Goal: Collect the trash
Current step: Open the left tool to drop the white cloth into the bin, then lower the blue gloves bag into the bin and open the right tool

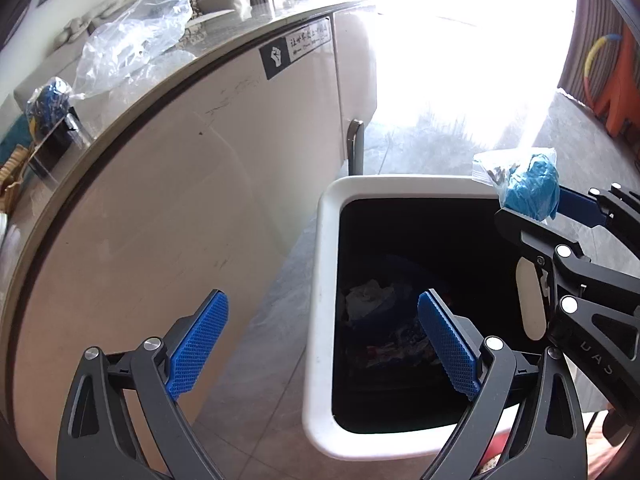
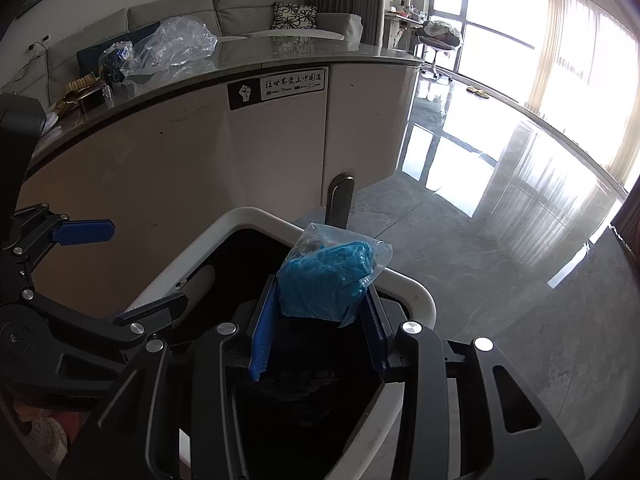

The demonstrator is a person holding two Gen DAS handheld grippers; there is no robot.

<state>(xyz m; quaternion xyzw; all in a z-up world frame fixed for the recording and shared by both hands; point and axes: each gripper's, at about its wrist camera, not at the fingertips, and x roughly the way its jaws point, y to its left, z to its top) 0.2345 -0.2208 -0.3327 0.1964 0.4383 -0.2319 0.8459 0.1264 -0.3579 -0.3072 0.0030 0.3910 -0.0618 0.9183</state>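
Left gripper (image 1: 324,344) gapes wide and empty over the white bin (image 1: 320,280); right gripper (image 2: 320,320) clamps a clear bag of blue material (image 2: 326,280) above the bin's rim.

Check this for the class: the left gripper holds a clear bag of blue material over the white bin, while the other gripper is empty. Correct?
Not quite. The right gripper holds the clear bag of blue material over the white bin, as the right wrist view shows. The left gripper is empty.

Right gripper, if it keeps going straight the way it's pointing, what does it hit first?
Probably nothing solid at once: the right gripper, shut on the bagged blue wad, points down over the bin, so likely its dark inside; depth is unclear.
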